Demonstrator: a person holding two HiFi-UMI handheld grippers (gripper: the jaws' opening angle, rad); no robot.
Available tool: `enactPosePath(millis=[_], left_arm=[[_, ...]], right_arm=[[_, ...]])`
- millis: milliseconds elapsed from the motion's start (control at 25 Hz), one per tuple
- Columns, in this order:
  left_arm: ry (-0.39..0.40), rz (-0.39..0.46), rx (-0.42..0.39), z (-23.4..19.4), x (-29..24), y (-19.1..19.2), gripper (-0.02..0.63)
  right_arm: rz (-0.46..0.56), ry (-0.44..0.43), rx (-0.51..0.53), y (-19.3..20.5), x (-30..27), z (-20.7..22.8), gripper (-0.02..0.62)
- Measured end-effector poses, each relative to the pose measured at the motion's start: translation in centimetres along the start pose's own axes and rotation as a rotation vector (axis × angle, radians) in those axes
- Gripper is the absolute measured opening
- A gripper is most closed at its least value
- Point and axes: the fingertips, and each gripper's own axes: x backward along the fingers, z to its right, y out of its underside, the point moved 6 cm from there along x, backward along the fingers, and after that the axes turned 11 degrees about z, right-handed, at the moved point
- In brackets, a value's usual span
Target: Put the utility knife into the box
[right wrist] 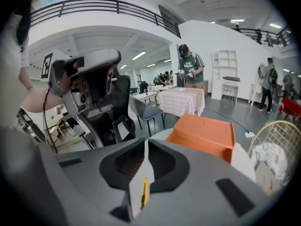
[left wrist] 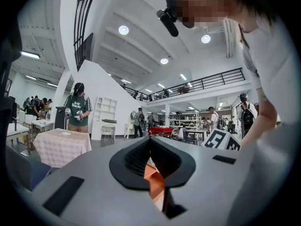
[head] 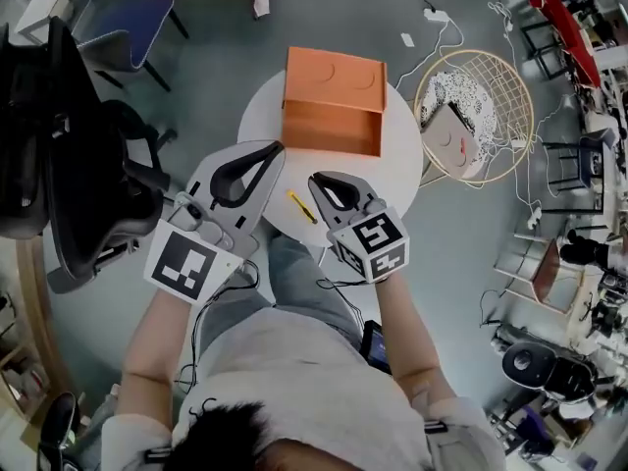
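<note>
Between left gripper (head: 277, 149) and right gripper (head: 314, 179), utility knife (head: 302, 207), long axis diagonal.

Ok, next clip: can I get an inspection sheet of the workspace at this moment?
Surface: round white table, mostly bare.
Job's things: orange box open at the far side; yellow utility knife lying on the table nearer the person, outside the box.
Clutter: nothing seen on the table.
Grippers: left gripper and right gripper both shut on nothing; the knife lies between them, ungripped.
Cables: white cable on the floor beyond the table; dark lead across the person's lap.
Surroundings: black office chair left, round wire basket right.
</note>
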Motion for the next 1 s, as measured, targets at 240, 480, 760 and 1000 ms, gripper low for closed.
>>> enactPosePath(millis=[240,480,760,1000], left_arm=[[-0.072,-0.005,-0.006,-1.8,0.0,0.6,0.009],[-0.136,-0.030,-0.002,-1.9,0.9,1.8,0.009],[-0.182,-0.055,0.012,-2.0,2.1,2.8,0.009],[-0.199,-0.067,0.021,-1.8,2.6,3.3,0.009]], right_arm=[[-0.150,-0.068,-0.031,4.9,-3.1,0.8,0.026],[-0.287,-0.129,-0.038,9.6,-4.4,0.4,0.032],[-0.391,-0.150,-0.018,12.7,-5.0,0.2,0.041],[-0.455,-0.148,-0.003,14.5,-4.5,0.1,0.049]])
